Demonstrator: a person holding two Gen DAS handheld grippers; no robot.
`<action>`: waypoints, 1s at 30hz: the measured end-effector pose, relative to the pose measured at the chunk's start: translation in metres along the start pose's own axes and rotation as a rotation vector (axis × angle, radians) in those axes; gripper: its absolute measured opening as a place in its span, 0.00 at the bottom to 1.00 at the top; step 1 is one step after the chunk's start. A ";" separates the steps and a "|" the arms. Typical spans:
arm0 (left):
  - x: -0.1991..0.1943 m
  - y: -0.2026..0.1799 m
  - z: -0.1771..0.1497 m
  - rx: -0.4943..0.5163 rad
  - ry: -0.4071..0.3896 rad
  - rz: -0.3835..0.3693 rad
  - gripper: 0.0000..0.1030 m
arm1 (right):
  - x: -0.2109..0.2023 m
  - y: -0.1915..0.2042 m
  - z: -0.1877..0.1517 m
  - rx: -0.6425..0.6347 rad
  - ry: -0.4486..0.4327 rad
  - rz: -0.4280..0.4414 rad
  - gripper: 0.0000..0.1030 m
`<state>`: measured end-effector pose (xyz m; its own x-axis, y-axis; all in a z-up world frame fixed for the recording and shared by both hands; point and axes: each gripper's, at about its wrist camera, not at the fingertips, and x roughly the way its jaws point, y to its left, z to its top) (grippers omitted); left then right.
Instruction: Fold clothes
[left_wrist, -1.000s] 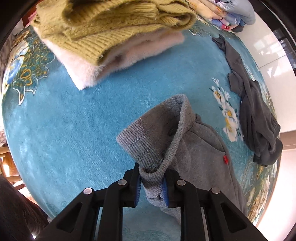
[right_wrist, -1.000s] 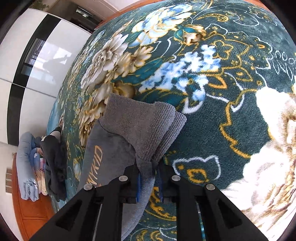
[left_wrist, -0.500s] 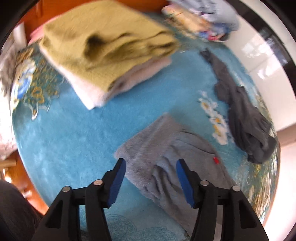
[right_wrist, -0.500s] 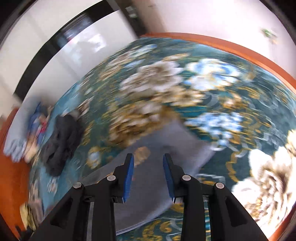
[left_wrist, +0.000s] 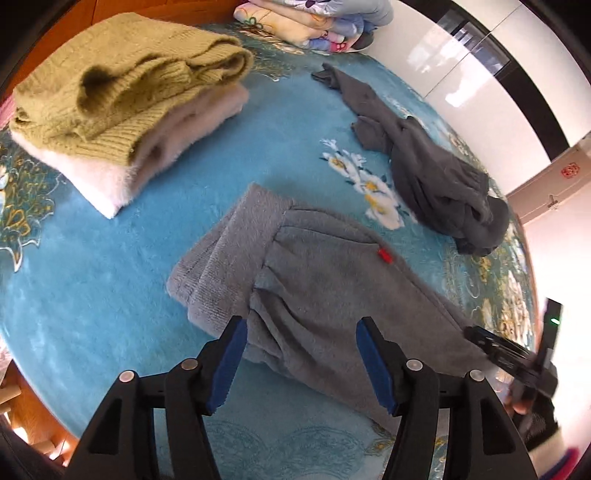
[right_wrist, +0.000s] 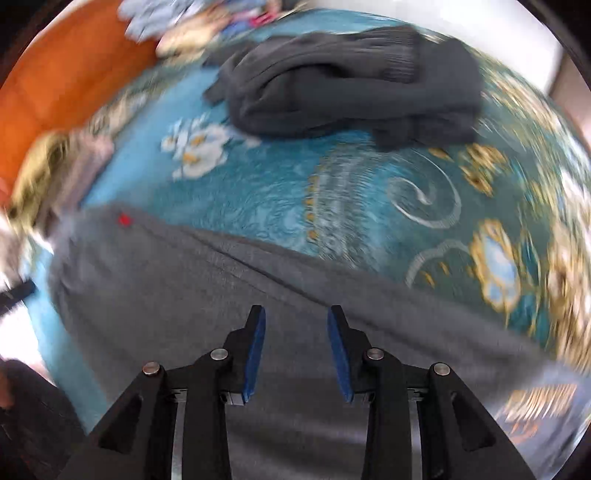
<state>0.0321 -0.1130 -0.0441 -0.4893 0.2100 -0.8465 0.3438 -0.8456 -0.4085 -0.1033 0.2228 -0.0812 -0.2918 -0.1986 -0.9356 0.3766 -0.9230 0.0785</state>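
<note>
Both grippers hover unclenched over grey trousers (left_wrist: 332, 295)

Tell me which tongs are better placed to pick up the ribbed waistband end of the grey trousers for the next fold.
Probably the left tongs. They stand open just short of the ribbed waistband of the grey trousers. The right tongs, also open, hover over the plain middle cloth, with no waistband near them.

Left gripper (left_wrist: 299, 358) no longer clamped on the ribbed waistband of the grey sweatpants (left_wrist: 332, 280), jaws now apart above it, waistband dropped flat on the blue blanket (left_wrist: 110, 258), right gripper (right_wrist: 295, 347) released from the cuff, swung over mid-garment.
</note>
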 end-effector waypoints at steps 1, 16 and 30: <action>0.000 0.002 0.000 0.001 0.001 -0.001 0.64 | 0.006 0.006 0.003 -0.043 0.026 -0.008 0.35; 0.024 0.001 0.009 -0.052 0.038 -0.062 0.64 | 0.034 0.032 0.006 -0.319 0.198 -0.084 0.06; 0.028 0.013 0.013 -0.124 0.040 -0.056 0.64 | 0.028 0.025 0.031 -0.293 0.135 -0.156 0.04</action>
<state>0.0125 -0.1241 -0.0687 -0.4787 0.2768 -0.8332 0.4143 -0.7655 -0.4923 -0.1298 0.1837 -0.0949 -0.2541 0.0006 -0.9672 0.5784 -0.8014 -0.1524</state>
